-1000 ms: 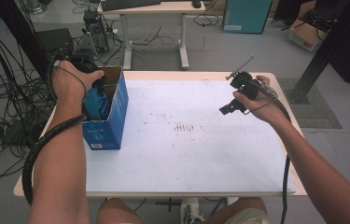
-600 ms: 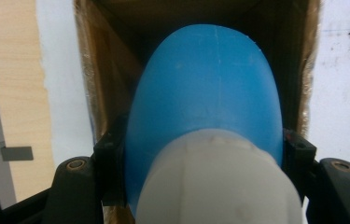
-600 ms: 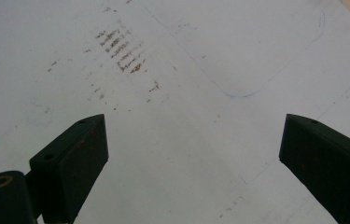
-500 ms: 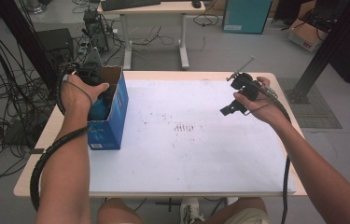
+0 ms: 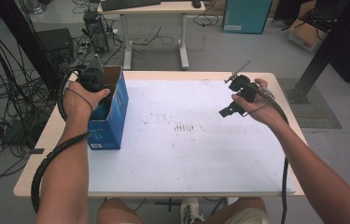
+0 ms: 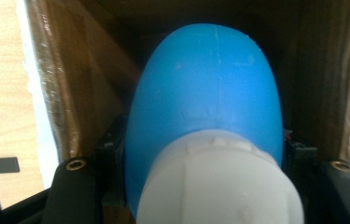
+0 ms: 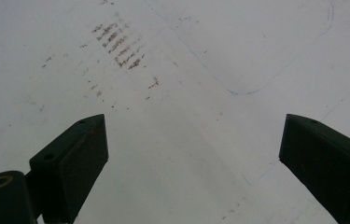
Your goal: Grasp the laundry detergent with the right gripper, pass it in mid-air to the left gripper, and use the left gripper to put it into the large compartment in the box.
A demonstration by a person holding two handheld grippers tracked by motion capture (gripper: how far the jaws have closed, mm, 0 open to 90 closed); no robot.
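I see a blue bottle [image 6: 205,93] with a white cap [image 6: 219,182], clamped in my black left tool [image 5: 93,77]. The box [image 5: 112,116] around it is blue outside with white print low down, plain brown cardboard inside. The table [image 5: 275,81] has a pale wood edge under a white sheet [image 5: 186,154] speckled with rusty-brown smudges in short stripes. My right tool [image 5: 231,108] is black too.

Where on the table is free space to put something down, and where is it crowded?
The white sheet on the wooden table is bare from the blue cardboard box across to its right edge, apart from faint brown marks mid-sheet. Crowding is at the left edge, where the left gripper holds a blue bottle with white cap inside the box.
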